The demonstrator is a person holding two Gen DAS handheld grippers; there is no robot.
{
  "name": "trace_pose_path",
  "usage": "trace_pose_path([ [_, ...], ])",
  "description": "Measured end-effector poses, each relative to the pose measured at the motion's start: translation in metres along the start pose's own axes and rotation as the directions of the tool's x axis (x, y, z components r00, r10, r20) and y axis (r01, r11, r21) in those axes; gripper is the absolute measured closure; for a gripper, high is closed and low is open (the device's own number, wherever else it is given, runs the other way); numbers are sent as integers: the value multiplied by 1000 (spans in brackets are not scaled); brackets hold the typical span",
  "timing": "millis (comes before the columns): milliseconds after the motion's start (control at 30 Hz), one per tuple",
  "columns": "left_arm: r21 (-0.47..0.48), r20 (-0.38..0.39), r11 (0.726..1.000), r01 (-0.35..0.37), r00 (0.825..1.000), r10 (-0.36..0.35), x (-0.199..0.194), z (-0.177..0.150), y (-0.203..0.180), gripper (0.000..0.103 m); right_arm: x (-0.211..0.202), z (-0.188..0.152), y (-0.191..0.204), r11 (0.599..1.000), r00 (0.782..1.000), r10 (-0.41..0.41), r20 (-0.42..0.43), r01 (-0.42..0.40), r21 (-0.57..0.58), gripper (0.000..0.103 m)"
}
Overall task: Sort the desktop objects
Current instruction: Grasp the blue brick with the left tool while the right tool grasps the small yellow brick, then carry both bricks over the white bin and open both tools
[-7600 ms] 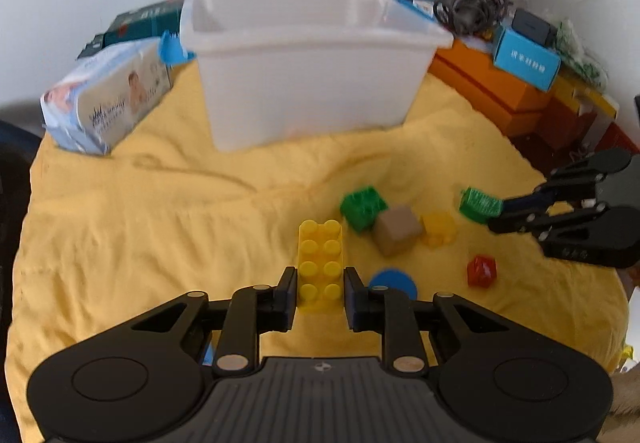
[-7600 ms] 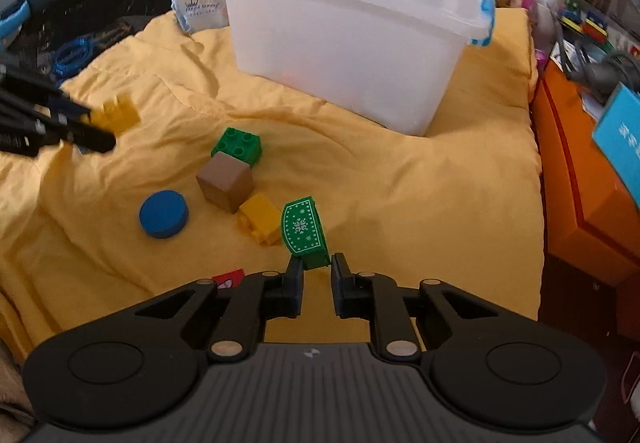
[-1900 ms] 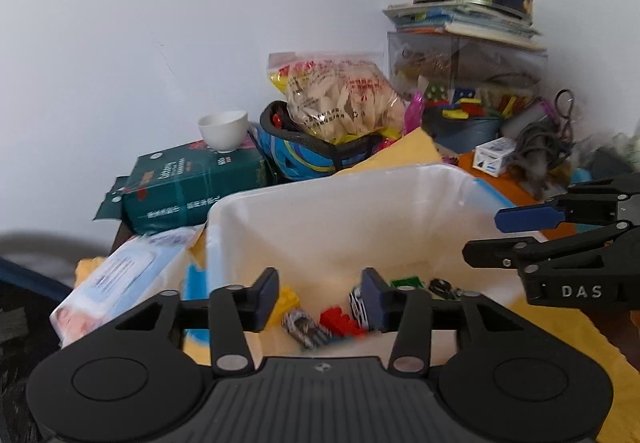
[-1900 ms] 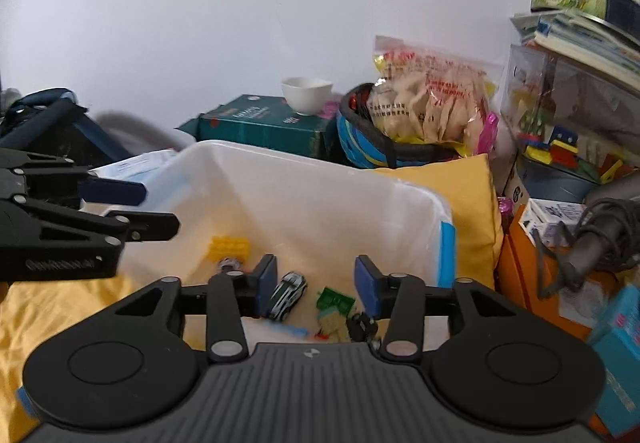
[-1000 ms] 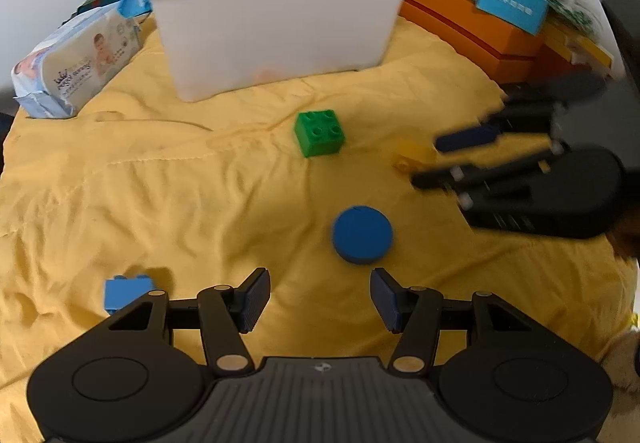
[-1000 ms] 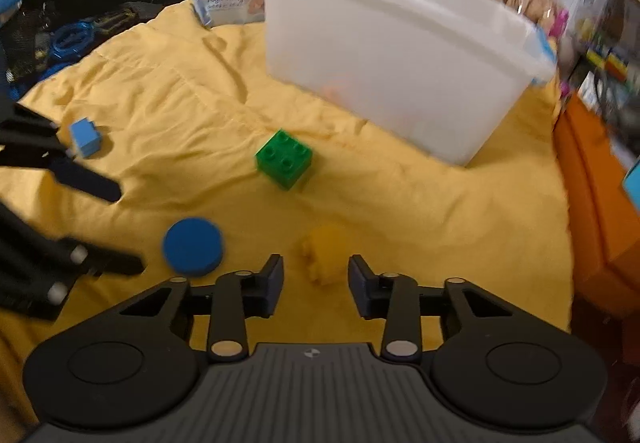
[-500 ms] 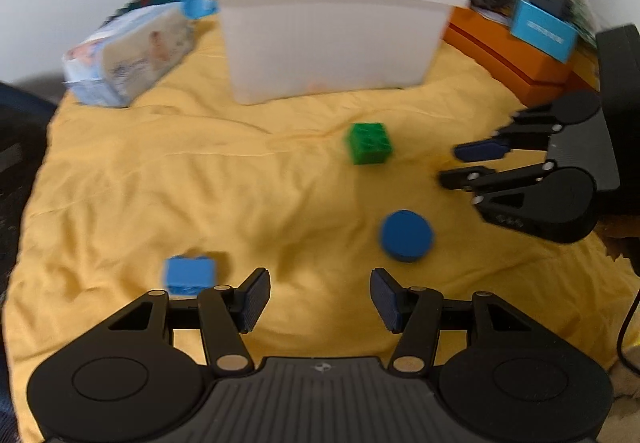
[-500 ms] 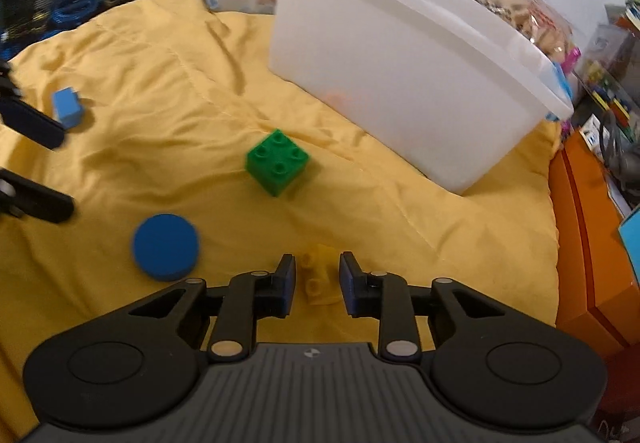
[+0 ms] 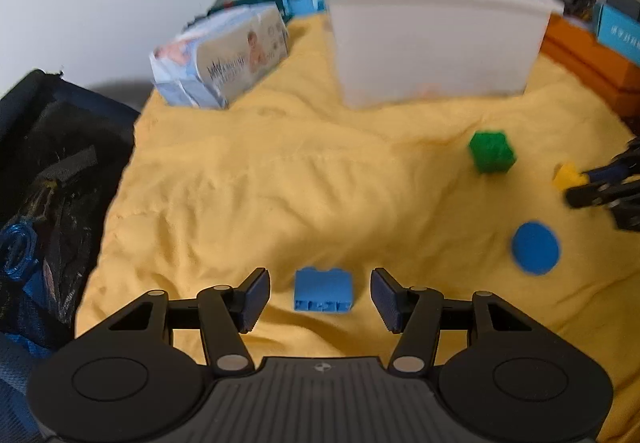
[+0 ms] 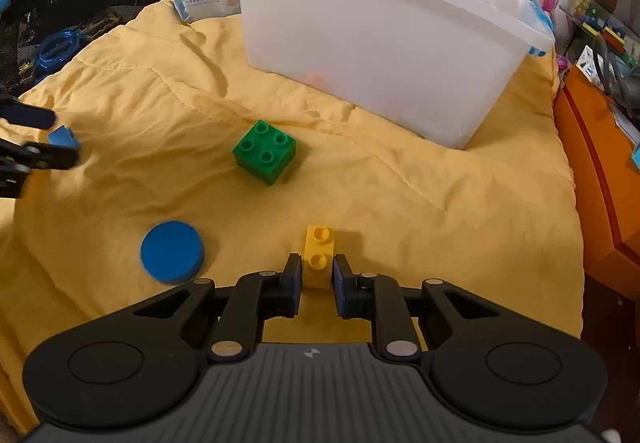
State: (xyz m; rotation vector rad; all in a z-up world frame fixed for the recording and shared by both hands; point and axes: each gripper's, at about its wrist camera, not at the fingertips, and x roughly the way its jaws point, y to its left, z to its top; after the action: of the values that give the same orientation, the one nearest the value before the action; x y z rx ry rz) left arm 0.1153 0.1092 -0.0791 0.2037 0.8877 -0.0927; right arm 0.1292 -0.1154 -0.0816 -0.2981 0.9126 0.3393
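Between right tongs: yellow brick

Left gripper jaws apart, just narrowing, blue brick between, untouched, on yellow cloth.

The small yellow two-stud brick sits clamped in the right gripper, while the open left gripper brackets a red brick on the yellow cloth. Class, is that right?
Not quite: the brick between the open left gripper's pads is blue, not red, as the left wrist view shows. The small yellow two-stud brick is indeed clamped in the right gripper, on the yellow cloth.
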Motion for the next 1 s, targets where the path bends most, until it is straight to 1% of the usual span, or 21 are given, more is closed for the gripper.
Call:
trace_pose_path([
  [33,-1,-8,1000,7,1000,-7,4,-2,0,51,-2,-1,-1,1000,1000,0,0,0,6,84],
  [67,-5,-5,1000,20,1000,-20,5,-4,0,64,-3,-2,-1,1000,1000,0,0,0,11,84],
  [100,-8,2,999,36,999,-36,5,-6,0,68,-4,-3,-2,1000,1000,-1,-2,1,16,84],
  [167,11,24,999,41,999,-41,2,-9,-2,68,-3,-5,-5,999,1000,-3,-9,4,32,84],
  [233,30,27,998,61,998,-62,2,-9,-4,68,0,-5,-8,998,1000,2,-13,-1,57,83],
  [267,35,26,997,72,997,-73,1,-8,-5,68,0,-4,-9,997,1000,2,-9,-2,72,81],
  [300,39,27,996,78,996,-79,0,-6,-6,68,1,-3,-10,997,1000,-1,-5,1,81,76],
  [367,34,40,994,102,994,-103,-4,0,-7,68,3,-2,-10,997,1000,-7,-1,7,75,75],
  [400,31,51,993,115,992,-116,-6,3,-7,68,4,-1,-10,998,1000,-8,-4,8,68,76],
  [500,44,87,989,141,986,-144,-14,16,-12,68,3,0,-9,998,1000,-5,4,4,60,86],
  [600,57,125,984,170,976,-176,-24,33,-16,68,-4,3,-9,999,1000,-16,23,15,52,86],
  [700,86,181,979,186,963,-199,-37,55,-19,68,-19,12,-13,998,997,-28,65,25,49,86],
  [800,104,248,974,199,944,-219,-49,83,-20,68,-39,27,-21,997,990,-48,132,40,59,86],
  [867,119,295,972,201,928,-228,-56,105,-20,68,-55,40,-27,996,980,-64,190,52,68,86],
  [967,126,354,969,213,903,-244,-59,140,-19,68,-74,64,-37,995,958,-85,275,67,76,86],
  [1000,131,368,969,210,897,-244,-58,151,-19,68,-78,73,-40,994,948,-96,303,77,75,86],
])
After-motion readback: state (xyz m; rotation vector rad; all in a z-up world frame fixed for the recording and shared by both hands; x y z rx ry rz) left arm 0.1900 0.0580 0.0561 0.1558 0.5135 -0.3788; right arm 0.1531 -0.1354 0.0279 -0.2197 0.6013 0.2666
